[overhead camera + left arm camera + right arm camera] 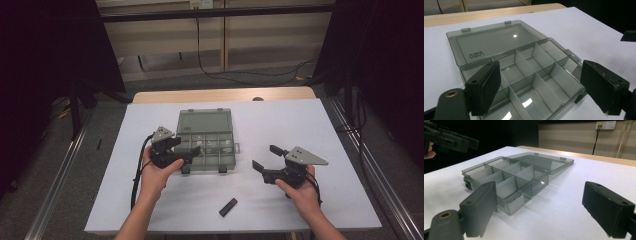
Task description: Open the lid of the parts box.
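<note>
Compartment box [205, 142] open mid-bench; left gripper [189, 148] at its near-left corner, right gripper [263, 157] beside it, both w/ jaws apart, empty

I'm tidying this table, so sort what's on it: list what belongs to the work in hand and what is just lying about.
In the work:
- compartment box, lid open and lying flat
- left hand-held gripper, open, at the box's left side
- right hand-held gripper, open, to the right of the box

Lying about:
- small black bar near the front edge
- cables on the floor beyond the table
</note>
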Action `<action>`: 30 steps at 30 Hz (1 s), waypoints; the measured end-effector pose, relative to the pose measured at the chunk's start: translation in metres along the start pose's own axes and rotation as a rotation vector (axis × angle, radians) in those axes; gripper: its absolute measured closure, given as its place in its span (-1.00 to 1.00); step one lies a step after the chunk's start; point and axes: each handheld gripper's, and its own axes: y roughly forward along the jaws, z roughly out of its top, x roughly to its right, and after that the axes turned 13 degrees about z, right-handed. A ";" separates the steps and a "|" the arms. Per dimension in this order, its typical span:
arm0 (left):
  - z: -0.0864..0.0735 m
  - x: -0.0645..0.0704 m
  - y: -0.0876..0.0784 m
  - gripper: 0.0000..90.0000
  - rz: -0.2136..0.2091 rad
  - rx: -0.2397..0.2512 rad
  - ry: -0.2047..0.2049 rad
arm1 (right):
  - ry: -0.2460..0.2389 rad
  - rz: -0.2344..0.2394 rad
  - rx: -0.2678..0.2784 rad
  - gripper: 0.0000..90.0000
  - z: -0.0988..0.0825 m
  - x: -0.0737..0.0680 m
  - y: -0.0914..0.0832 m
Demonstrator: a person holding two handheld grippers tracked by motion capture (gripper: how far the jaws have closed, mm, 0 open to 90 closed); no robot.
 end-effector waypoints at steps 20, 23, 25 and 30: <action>-0.016 0.019 0.001 -0.71 -0.058 -0.033 0.081 | -0.005 -0.066 -0.005 -0.85 -0.004 0.007 -0.026; -0.016 0.023 0.001 -0.72 -0.082 -0.042 0.085 | -0.010 -0.073 -0.007 -0.86 -0.006 0.008 -0.030; -0.016 0.026 0.001 -0.72 -0.089 -0.043 0.095 | -0.009 -0.074 -0.007 -0.86 -0.007 0.009 -0.032; -0.018 0.032 0.002 -0.73 -0.112 -0.057 0.113 | -0.008 -0.085 0.007 -0.87 -0.006 0.010 -0.035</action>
